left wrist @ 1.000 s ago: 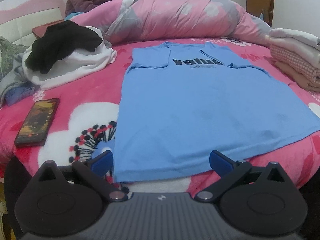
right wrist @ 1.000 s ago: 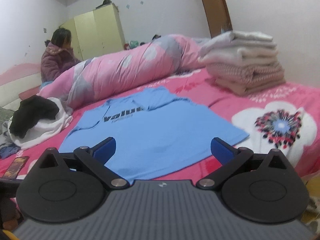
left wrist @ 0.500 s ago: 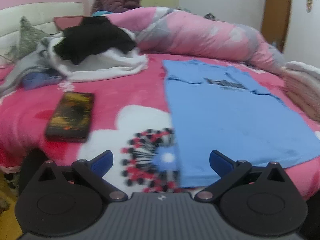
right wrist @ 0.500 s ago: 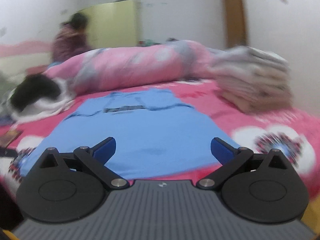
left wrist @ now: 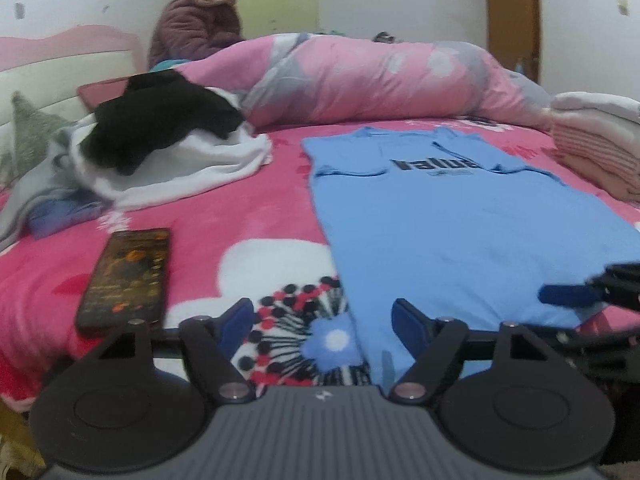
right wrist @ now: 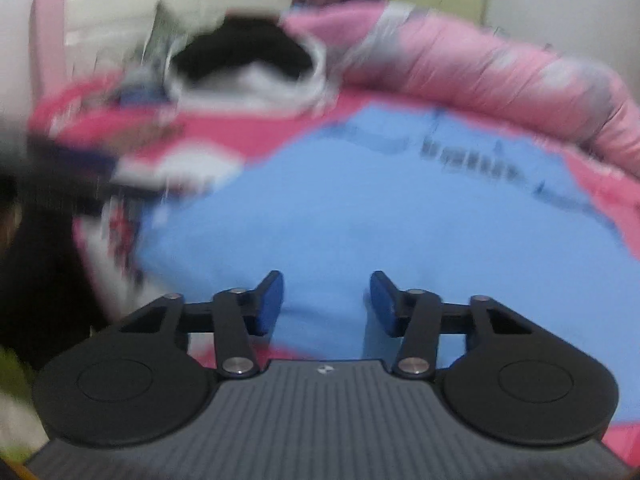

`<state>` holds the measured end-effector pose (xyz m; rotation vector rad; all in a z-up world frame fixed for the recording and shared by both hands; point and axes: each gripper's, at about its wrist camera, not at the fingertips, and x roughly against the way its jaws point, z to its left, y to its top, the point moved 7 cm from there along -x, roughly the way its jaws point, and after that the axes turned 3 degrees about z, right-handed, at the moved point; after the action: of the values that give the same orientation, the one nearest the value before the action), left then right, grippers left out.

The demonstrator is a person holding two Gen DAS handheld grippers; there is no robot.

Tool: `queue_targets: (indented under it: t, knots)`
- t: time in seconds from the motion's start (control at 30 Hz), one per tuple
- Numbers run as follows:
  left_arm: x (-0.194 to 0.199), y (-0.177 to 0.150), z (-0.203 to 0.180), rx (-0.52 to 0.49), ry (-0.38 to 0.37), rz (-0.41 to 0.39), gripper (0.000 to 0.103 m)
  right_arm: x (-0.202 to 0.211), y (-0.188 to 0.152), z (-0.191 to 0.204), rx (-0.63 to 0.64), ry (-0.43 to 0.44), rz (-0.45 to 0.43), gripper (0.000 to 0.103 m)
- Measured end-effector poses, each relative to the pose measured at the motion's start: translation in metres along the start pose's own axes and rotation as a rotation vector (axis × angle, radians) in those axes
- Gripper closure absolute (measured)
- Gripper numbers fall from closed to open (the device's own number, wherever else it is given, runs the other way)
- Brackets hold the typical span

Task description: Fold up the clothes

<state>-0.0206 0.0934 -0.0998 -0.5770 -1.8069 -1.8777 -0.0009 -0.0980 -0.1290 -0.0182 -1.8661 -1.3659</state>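
A light blue T-shirt (left wrist: 460, 232) with dark lettering lies flat on the pink flowered bed (left wrist: 248, 208), its sleeves folded in. My left gripper (left wrist: 322, 322) is low at the shirt's near left corner. Its jaws are closing, and the corner of the hem lies by the right finger without the pads pressing on it. One blue finger (left wrist: 560, 294) of my right gripper reaches in over the hem from the right. In the blurred right wrist view, my right gripper (right wrist: 328, 304) is over the T-shirt (right wrist: 400, 220) at its near edge. Its jaws are closing with blue cloth in the gap between them.
A dark phone (left wrist: 124, 276) lies on the bed left of the shirt. Behind it sits a heap of black and white clothes (left wrist: 160, 136). A rolled pink duvet (left wrist: 380, 80) runs along the back, with folded laundry (left wrist: 596, 148) at the right. A person in a purple jacket (left wrist: 200, 28) sits beyond.
Both pairs of jaws have narrowed. The left gripper shifted left to the shirt's near left corner. The right gripper swung left and down onto the near hem, rolling as it went.
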Motion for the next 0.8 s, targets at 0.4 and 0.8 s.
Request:
queue_targets:
  t: [0.4, 0.8]
  knots:
    - [-0.016, 0.016, -0.044, -0.103, -0.144, -0.046, 0.034, 0.042, 0.005, -0.055, -0.098, -0.158, -0.034, 0.071]
    - [-0.04, -0.001, -0.065, -0.134, -0.184, 0.06, 0.028, 0.1, -0.041, -0.145, -0.341, -0.287, -0.022, 0.072]
